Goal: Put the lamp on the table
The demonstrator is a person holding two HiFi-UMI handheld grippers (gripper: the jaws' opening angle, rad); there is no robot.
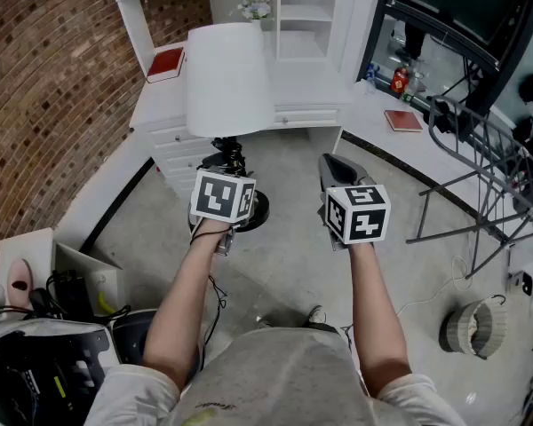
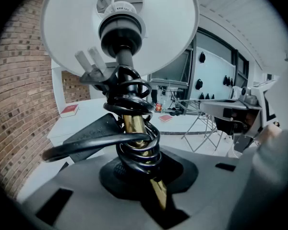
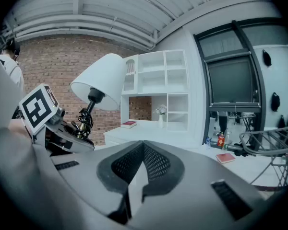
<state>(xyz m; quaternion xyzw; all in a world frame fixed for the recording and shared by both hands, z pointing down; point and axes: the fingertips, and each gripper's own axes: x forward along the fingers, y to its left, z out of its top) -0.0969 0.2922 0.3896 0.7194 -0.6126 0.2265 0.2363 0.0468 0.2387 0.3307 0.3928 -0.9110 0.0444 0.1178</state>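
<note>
The lamp has a white shade [image 1: 228, 78], a brass stem wound with black cord [image 2: 133, 128] and a round black base [image 1: 259, 211]. My left gripper [image 1: 227, 171] is shut on the stem just above the base and holds the lamp up, tilted, in front of the white table [image 1: 313, 94]. In the left gripper view the stem runs between the jaws of that left gripper [image 2: 149, 174] and the shade [image 2: 120, 28] fills the top. My right gripper [image 1: 334, 161] hovers to the lamp's right, shut with nothing in it. From the right gripper [image 3: 143, 169] the lamp [image 3: 99, 83] shows at left.
The table's top carries a red book [image 1: 166, 62] at left, another red book [image 1: 402, 120] and bottles [image 1: 398, 80] at right. White shelves hold a flower vase [image 1: 256, 7]. A metal rack [image 1: 489, 171] stands at right, a round basket [image 1: 473, 327] on the floor, black gear [image 1: 44, 362] at lower left.
</note>
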